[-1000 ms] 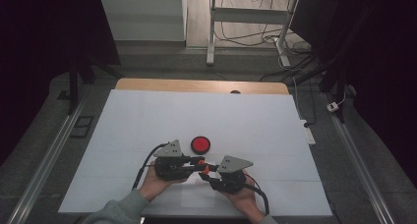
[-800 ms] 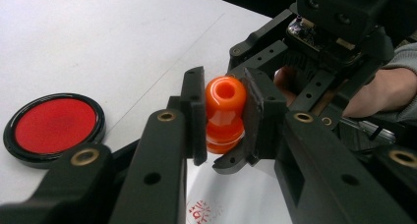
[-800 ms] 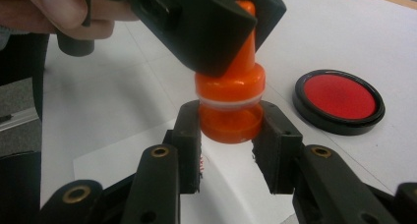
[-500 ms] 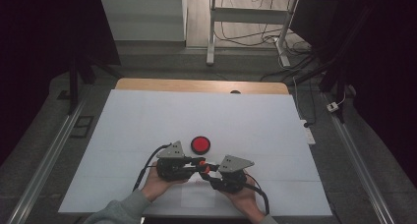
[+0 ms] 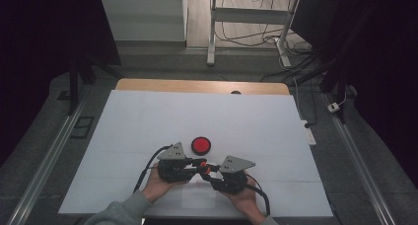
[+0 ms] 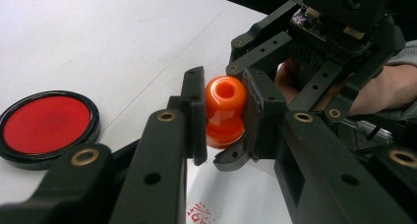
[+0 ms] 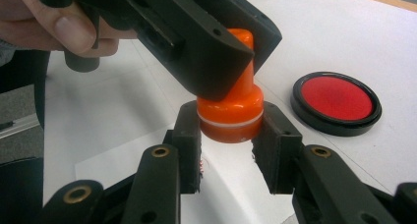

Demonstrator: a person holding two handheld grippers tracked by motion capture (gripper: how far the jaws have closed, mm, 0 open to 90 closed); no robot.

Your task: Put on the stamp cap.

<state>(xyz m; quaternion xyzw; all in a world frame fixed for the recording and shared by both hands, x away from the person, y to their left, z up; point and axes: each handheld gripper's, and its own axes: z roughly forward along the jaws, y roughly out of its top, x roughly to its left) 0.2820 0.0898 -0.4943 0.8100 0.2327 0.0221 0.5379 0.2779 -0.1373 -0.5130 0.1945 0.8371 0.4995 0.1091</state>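
We see both grippers meeting low on the white sheet [image 5: 148, 121] covering the table, near the person's edge. Left gripper [image 5: 197, 164] comes in from the left, right gripper [image 5: 211, 174] from the right, tips pointed at each other.

Between them sits an orange stamp [image 5: 207, 168], small and bell-shaped, with a narrow neck and a wider base. In the left gripper view the left gripper [image 6: 223, 116] has its jaws clamped on the upper knob of the orange stamp [image 6: 225, 111], pads pressing both sides. In the right gripper view the right gripper [image 7: 231, 130] has its jaws tight on the wide lower base of the orange stamp [image 7: 231, 111], just above the paper; we note a thin pale band running round that base. So both grip the same piece, one high, one low.

Under the stamp lies a small paper slip [image 7: 147, 160], and a bit of red printed mark [image 6: 199, 215] shows on it close to the jaws.

A round red ink pad [image 5: 200, 145] in a black rim rests on the sheet just beyond the grippers, near but not touching. It shows as well in the left gripper view [image 6: 46, 125] and in the right gripper view [image 7: 336, 101].

The left hand [image 5: 160, 183] and right hand [image 5: 241, 198] hold the gripper bodies from below; a grey sleeve [image 5: 121, 212] shows on the left forearm.
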